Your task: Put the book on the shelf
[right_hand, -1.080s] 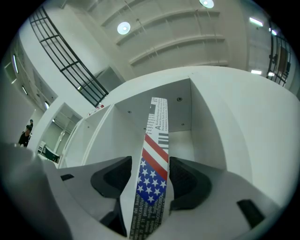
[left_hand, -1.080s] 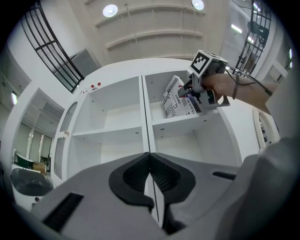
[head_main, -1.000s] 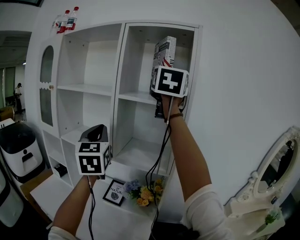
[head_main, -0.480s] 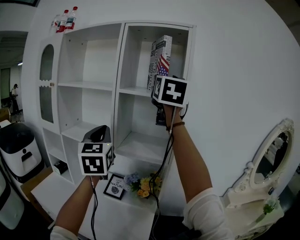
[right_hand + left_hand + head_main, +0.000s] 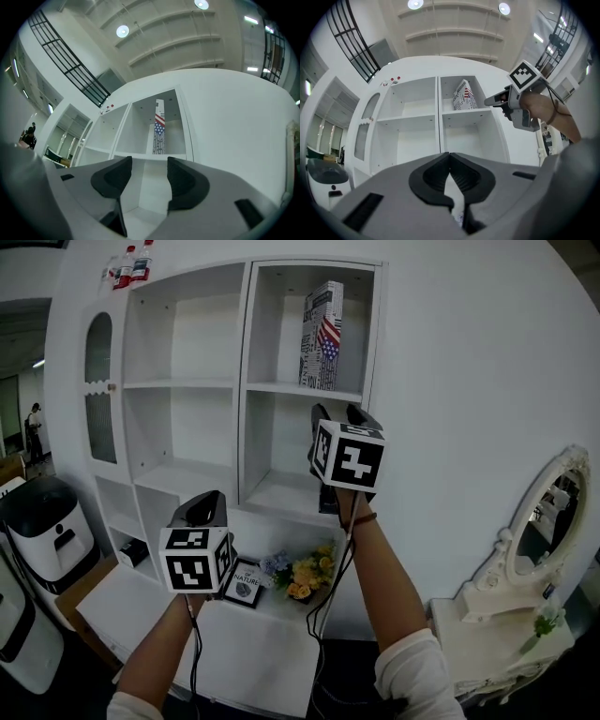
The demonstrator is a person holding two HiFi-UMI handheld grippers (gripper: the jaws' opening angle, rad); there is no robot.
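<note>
The book [image 5: 322, 334], its cover printed with a flag and newsprint, stands upright on the top right compartment of the white shelf unit [image 5: 281, 388]. It leans slightly and nothing holds it. My right gripper [image 5: 337, 414] hangs below and in front of that compartment, open and empty. In the right gripper view the book [image 5: 159, 126] shows beyond the parted jaws of the right gripper [image 5: 149, 161]. My left gripper [image 5: 208, 502] is lower left, shut and empty. From the left gripper [image 5: 449, 154], the book [image 5: 464, 95] and the right gripper [image 5: 487, 100] are visible.
A bunch of flowers [image 5: 300, 573] and a small framed sign [image 5: 246, 582] sit on the low white cabinet top [image 5: 244, 643]. An ornate mirror [image 5: 534, 540] stands at the right. A white appliance [image 5: 42, 531] is at the left. Bottles [image 5: 131, 263] top the shelf unit.
My right gripper let go of the book and drew back and down from the top compartment. The book stays standing on the shelf. The left gripper barely moved.
</note>
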